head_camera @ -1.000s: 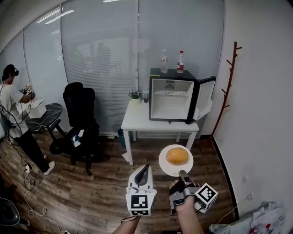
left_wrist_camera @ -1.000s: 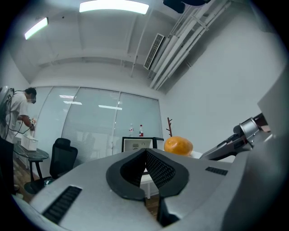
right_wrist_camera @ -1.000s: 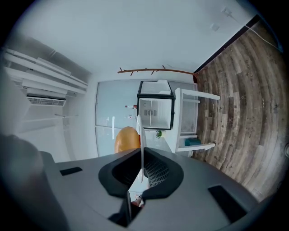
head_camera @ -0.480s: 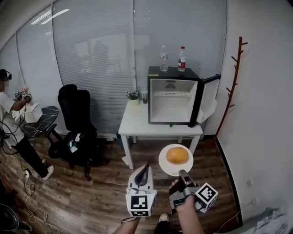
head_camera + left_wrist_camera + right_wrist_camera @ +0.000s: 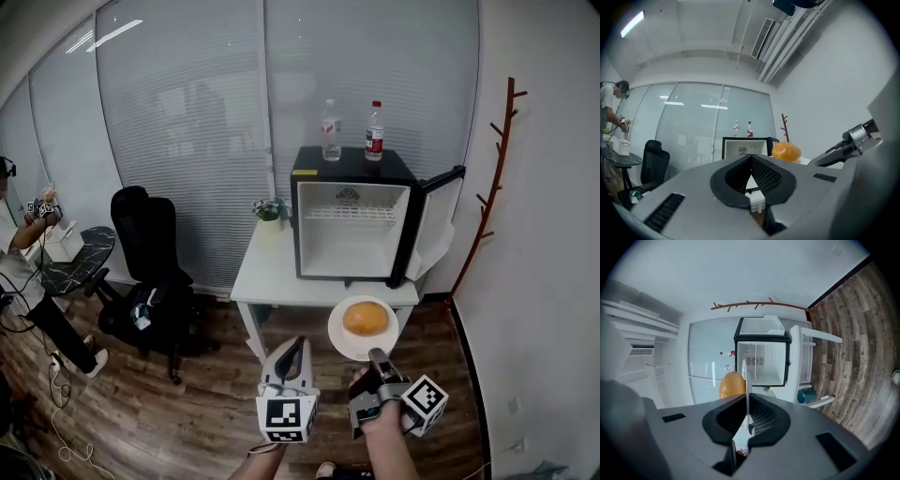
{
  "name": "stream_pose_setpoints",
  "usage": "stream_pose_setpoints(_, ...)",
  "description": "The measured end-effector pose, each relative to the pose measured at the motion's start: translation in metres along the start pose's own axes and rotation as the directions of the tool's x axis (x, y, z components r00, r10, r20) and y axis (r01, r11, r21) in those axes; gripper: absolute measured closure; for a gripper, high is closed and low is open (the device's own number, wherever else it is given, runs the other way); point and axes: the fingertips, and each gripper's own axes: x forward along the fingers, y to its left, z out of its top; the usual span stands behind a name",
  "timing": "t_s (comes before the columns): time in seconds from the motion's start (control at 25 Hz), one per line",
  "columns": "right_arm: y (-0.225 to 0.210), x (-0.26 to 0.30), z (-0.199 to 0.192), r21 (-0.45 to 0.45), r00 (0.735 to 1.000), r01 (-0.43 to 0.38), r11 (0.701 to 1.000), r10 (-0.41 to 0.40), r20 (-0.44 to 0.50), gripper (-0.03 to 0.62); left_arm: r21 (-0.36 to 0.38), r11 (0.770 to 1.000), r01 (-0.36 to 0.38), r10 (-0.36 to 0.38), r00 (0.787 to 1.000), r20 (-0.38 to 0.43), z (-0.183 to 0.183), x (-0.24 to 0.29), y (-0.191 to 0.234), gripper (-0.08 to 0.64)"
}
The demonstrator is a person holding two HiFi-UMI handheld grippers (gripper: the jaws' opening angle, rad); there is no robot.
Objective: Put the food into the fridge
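The food (image 5: 366,318), a round orange-brown piece (a bun or a fruit; it cannot be told which at this size), is carried on a white plate (image 5: 338,343) in the lower middle of the head view. It is in the air, short of the table and lower in the frame than the fridge opening. The plate is pinched at its near rim by the right gripper (image 5: 376,357), whose jaws are closed on the thin edge. In the right gripper view the plate is seen edge-on between the pads. The rim grip is judged to have been chosen so that the plate is kept level and its far side is left free to be slid onto a shelf. The left gripper (image 5: 297,345) is held just beside it, to the left. Its jaws are brought together on nothing, probably so that it is spare for the door.

The fridge (image 5: 353,165) is set on a white table (image 5: 270,274) in the upper middle of the frame. Its door (image 5: 439,220) is swung wide to the right, so the white cavity and its wire shelf (image 5: 354,214) are exposed. Two bottles (image 5: 330,129) are stood on its top.

Bare wooden floor is left between the grippers and the table. The black chair (image 5: 150,246) at the left and the coat rack (image 5: 494,187) at the right are well apart from that path. The table's front edge and the door's inner edge are the ones to be minded.
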Motion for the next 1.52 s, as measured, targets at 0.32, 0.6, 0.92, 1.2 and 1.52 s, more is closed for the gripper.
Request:
stream_pose_setpoints(0.32,-0.004,0.071,0.056,0.003,1.0,-0.007,1.0,0.007,-0.023,0.555,0.013,0.999,-0.033,0.033,0.999,0.005,-0.005,0.083,-0.006,0.534)
stream_pose_setpoints(0.6,-0.013,0.121,0.07,0.007,0.999,-0.005,1.0,0.005,-0.044,0.555,0.023,0.998,-0.057,0.057,0.998,-0.006,-0.02,0.128,0.01,0.534)
stream_pose_setpoints(0.92,-0.023,0.191,0.075,-0.011,1.0,0.005,1.0,-0.005,-0.028,0.555,0.018,0.999,-0.045,0.045,0.999,0.007,-0.036,0.193,0.047,0.534)
stream_pose_setpoints(1.2,-0.017,0.282,0.066,-0.025,1.0,0.027,0.999,-0.027,-0.011,0.555,0.013,1.0,-0.025,0.025,1.0,0.007,-0.04,0.265,0.103,0.534)
stream_pose_setpoints(1.52,-0.021,0.375,0.054,-0.035,0.998,0.064,0.997,-0.064,0.008,0.555,-0.018,1.0,-0.02,0.02,1.0,0.005,-0.051,0.334,0.171,0.534)
